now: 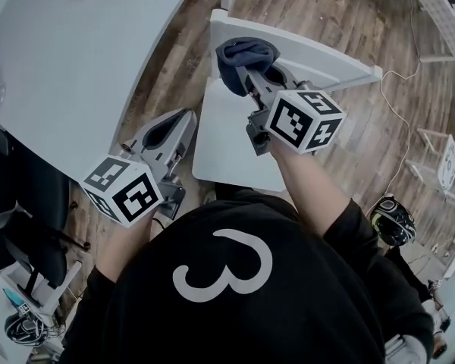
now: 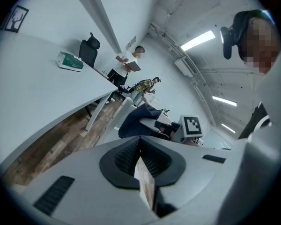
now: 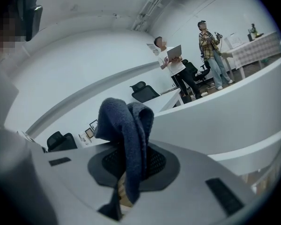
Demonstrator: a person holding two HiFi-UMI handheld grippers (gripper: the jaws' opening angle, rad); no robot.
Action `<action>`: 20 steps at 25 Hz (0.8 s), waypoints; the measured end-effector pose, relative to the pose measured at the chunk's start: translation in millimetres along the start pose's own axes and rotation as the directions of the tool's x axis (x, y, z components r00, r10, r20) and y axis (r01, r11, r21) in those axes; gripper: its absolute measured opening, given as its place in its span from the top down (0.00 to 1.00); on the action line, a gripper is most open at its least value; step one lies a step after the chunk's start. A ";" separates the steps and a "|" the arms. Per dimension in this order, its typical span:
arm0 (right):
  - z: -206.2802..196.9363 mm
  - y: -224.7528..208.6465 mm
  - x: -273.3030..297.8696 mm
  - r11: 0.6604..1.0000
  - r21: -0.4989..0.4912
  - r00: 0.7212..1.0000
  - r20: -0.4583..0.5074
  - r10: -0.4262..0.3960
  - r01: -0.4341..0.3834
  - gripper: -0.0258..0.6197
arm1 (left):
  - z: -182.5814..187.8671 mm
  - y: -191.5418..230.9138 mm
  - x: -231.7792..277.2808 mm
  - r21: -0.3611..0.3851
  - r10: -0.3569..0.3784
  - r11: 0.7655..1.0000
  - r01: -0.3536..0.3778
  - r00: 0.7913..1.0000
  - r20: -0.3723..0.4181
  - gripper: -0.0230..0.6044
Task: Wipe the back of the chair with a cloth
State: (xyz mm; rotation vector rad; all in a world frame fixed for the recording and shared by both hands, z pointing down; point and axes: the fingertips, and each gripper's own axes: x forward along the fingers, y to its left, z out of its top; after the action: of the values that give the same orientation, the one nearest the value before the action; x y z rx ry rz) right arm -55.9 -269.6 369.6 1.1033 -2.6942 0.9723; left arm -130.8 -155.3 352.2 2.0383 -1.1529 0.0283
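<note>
Well, from the head view, the dark blue bunched towelling cloth (image 1: 241, 55) sits at the left end of the back rail of the white flat-seated chair (image 1: 227, 150), pinched in the right gripper (image 1: 252, 73). The left gripper (image 1: 167, 131) hangs off the chair's left side, over the floor. In the left gripper view, its jaws are pressed together with nothing in them. In the right gripper view, the pads clench a fold of the cloth, with the chair's back just beside it. I'd judge the wiping is only starting; the next move calls for pressing the cloth to the rail and sweeping it along
</note>
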 end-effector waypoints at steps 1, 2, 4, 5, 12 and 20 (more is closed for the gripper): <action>0.3 -2.7 5.1 1.000 0.000 1.000 -0.001 -0.008 0.008 0.88 | -0.1 2.7 -0.5 0.000 0.002 1.000 -0.002 1.000 0.000 0.94; 0.7 -5.4 9.3 1.000 0.000 1.000 -0.001 -0.016 0.016 0.88 | -0.7 4.8 -1.2 0.001 0.005 1.000 -0.005 1.000 -0.002 0.94; 0.6 -10.2 16.4 0.999 -0.004 0.999 -0.004 -0.038 0.038 0.88 | -2.5 8.5 -3.8 -0.004 0.013 1.000 -0.013 1.000 -0.009 0.94; 0.1 -12.4 19.6 0.999 -0.006 0.999 -0.005 -0.048 0.048 0.88 | -3.4 10.8 -5.5 -0.007 0.018 1.000 -0.018 1.000 -0.010 0.94; -0.4 -22.4 34.7 0.994 -0.015 0.994 0.002 -0.105 0.105 0.88 | -6.3 20.5 -16.6 -0.021 0.041 0.999 -0.041 0.999 -0.011 0.94; -2.4 -25.2 38.5 0.990 -0.029 0.990 0.015 -0.141 0.142 0.88 | -8.5 22.3 -23.6 -0.026 0.049 0.998 -0.050 0.999 -0.008 0.94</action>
State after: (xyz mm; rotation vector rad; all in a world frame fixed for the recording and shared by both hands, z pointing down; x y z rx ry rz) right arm -68.3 -305.3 396.1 1.2789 -2.5894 0.9023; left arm -158.2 -139.3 363.0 1.9851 -1.1933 0.0445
